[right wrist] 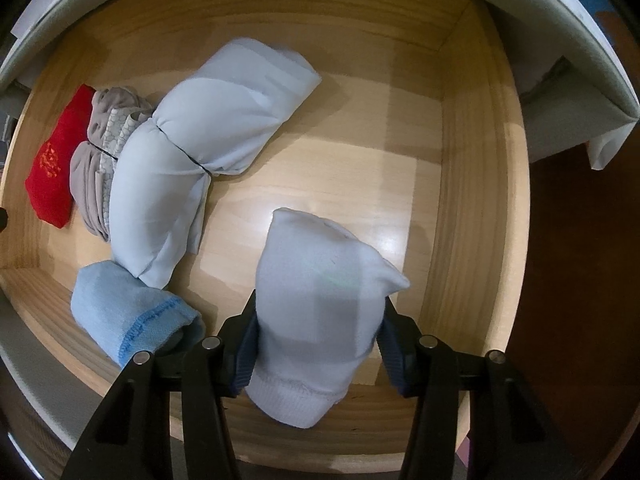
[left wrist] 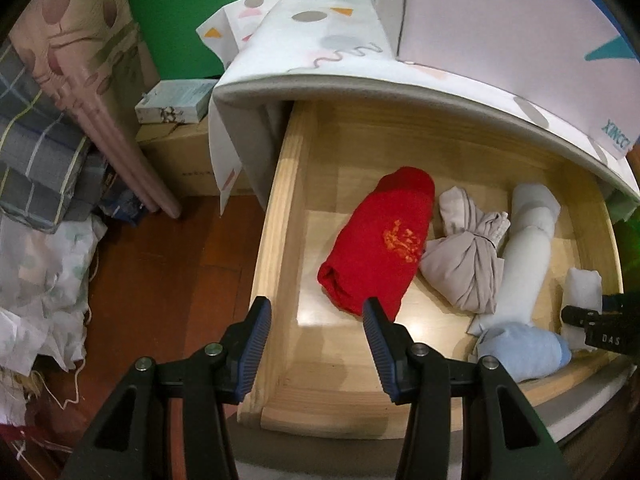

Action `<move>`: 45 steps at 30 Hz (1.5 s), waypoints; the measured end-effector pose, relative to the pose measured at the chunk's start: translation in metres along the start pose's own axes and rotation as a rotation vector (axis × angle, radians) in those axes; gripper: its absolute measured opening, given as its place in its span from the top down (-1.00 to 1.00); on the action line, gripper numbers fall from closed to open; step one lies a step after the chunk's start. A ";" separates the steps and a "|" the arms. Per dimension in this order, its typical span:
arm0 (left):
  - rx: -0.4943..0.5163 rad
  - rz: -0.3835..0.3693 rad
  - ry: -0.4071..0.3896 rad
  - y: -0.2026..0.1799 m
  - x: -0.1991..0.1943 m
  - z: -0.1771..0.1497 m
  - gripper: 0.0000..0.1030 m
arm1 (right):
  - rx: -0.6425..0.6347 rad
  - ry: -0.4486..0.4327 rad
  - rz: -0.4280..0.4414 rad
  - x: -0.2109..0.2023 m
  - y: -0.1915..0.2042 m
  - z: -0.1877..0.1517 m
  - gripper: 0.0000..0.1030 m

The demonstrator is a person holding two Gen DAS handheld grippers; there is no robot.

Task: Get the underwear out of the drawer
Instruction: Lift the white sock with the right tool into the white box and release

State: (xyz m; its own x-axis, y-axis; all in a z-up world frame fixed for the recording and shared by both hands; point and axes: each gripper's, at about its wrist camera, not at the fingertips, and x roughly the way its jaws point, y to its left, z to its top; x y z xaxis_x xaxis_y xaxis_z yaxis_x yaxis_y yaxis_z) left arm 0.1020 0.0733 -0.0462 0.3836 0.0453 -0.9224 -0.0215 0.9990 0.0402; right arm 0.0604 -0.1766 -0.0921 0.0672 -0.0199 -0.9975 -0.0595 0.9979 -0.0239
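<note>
While left jaws [left wrist: 316, 344] gape, right jaws [right wrist: 318, 344] clamp white bundle [right wrist: 320, 304] (inside drawer [right wrist: 472, 184]) — pinched between.

Up and to the right of your left hand-held gripper [left wrist: 316, 344], the patterned cover [left wrist: 568, 120] over the cabinet carries teal letters, mirrored or upside down, roughly "XINCC"; you cannot be sure of the full word. At the far right, level with the fingers, your right hand-held gripper [left wrist: 596, 326] shows white letters "DAS" on its black body. The red roll [left wrist: 380, 240] ahead bears an orange mark, unreadable.
</note>
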 end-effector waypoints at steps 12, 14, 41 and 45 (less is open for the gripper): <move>-0.003 0.004 -0.010 -0.001 -0.001 -0.001 0.05 | 0.015 -0.108 0.015 -0.027 -0.003 -0.012 0.06; -0.001 0.005 -0.010 -0.001 0.000 -0.001 0.05 | 0.008 -0.120 0.012 -0.034 -0.002 -0.012 0.06; 0.004 0.013 -0.037 -0.002 -0.006 -0.003 0.05 | -0.047 -0.444 0.053 -0.249 -0.001 0.023 0.06; 0.006 0.014 -0.037 -0.003 -0.005 -0.003 0.05 | -0.032 -0.493 0.026 -0.275 -0.003 0.052 0.06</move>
State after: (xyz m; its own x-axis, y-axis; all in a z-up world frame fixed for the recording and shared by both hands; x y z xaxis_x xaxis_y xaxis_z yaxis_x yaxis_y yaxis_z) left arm 0.0975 0.0705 -0.0427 0.4176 0.0590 -0.9067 -0.0214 0.9983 0.0551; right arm 0.0944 -0.1713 0.1855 0.5283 0.0444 -0.8479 -0.0978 0.9952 -0.0088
